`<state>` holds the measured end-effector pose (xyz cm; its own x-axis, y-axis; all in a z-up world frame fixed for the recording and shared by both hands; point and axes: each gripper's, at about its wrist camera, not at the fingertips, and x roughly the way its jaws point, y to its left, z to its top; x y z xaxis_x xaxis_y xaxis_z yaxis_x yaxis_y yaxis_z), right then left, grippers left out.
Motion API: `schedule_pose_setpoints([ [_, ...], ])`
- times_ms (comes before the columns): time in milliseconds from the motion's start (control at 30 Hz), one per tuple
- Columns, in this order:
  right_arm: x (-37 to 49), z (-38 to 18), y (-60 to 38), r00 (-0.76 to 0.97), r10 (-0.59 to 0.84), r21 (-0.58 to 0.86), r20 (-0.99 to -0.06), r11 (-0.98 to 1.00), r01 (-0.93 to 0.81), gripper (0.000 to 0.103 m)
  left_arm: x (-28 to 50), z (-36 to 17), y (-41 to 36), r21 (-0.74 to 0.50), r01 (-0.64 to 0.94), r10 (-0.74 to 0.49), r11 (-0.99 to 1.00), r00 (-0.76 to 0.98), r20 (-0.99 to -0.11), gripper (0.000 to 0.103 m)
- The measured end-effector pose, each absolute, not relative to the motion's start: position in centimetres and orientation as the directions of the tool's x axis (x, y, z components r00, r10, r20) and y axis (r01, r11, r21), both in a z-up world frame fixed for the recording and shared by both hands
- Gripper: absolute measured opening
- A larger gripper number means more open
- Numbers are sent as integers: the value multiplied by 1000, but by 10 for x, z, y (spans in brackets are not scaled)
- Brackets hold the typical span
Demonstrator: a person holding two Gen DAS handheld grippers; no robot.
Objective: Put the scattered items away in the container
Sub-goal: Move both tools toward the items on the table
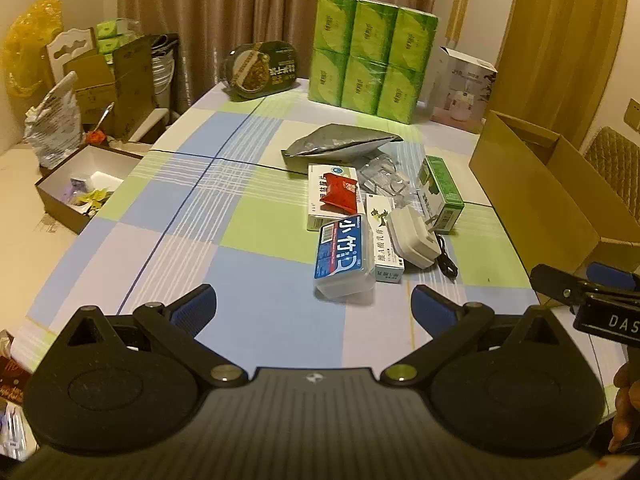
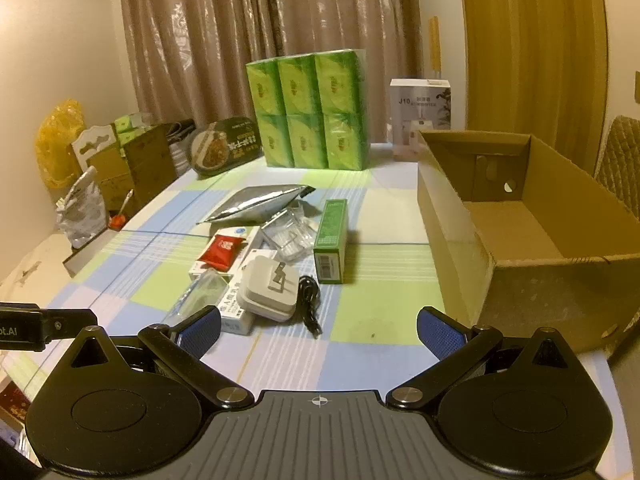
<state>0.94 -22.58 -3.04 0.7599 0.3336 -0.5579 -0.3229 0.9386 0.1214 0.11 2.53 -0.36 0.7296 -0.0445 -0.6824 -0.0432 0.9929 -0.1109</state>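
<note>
From the left wrist camera, the left gripper (image 1: pixel 313 306) hangs over the checked table (image 1: pixel 192 216) with its jaws spread wide and nothing between them. Just ahead of it lies the pile of scattered items: a clear floss box (image 1: pixel 344 254) with a blue label nearest, a white charger (image 1: pixel 412 236) with its black cable (image 1: pixel 446 260) beside that, a red sachet (image 1: pixel 340 196) on a white box (image 1: pixel 316 204), a green box (image 1: pixel 442 192), and a silver pouch (image 1: pixel 340 144) furthest off. The cardboard box (image 1: pixel 536 188) stands to the right of the pile, apart from it. Behind the pile is one shrink-wrapped pack of six green tissue bundles (image 1: pixel 368 56). The tip of the right gripper (image 1: pixel 576 292) shows at the right edge.

From the right wrist camera, the right gripper (image 2: pixel 319 330) also has its jaws wide apart, holding nothing. The charger (image 2: pixel 270 286) and cable (image 2: pixel 310 300) lie just ahead, the green box (image 2: pixel 330 242) behind them. The cardboard box (image 2: pixel 452 216), open-topped and bare inside, sits right of the pile. Nothing lies between gripper and pile.
</note>
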Motion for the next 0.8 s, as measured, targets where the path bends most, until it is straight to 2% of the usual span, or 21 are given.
schedule_pose_setpoints([
  [333,-3,-17,-219,796,263,112,-545,964,-242,101,23,-5,37,-133,55,-132,990,716,-685,102],
  [800,-23,-1,-244,797,275,92,-538,959,-269,101,1,-1,27,-234,9,-171,972,711,-683,102],
])
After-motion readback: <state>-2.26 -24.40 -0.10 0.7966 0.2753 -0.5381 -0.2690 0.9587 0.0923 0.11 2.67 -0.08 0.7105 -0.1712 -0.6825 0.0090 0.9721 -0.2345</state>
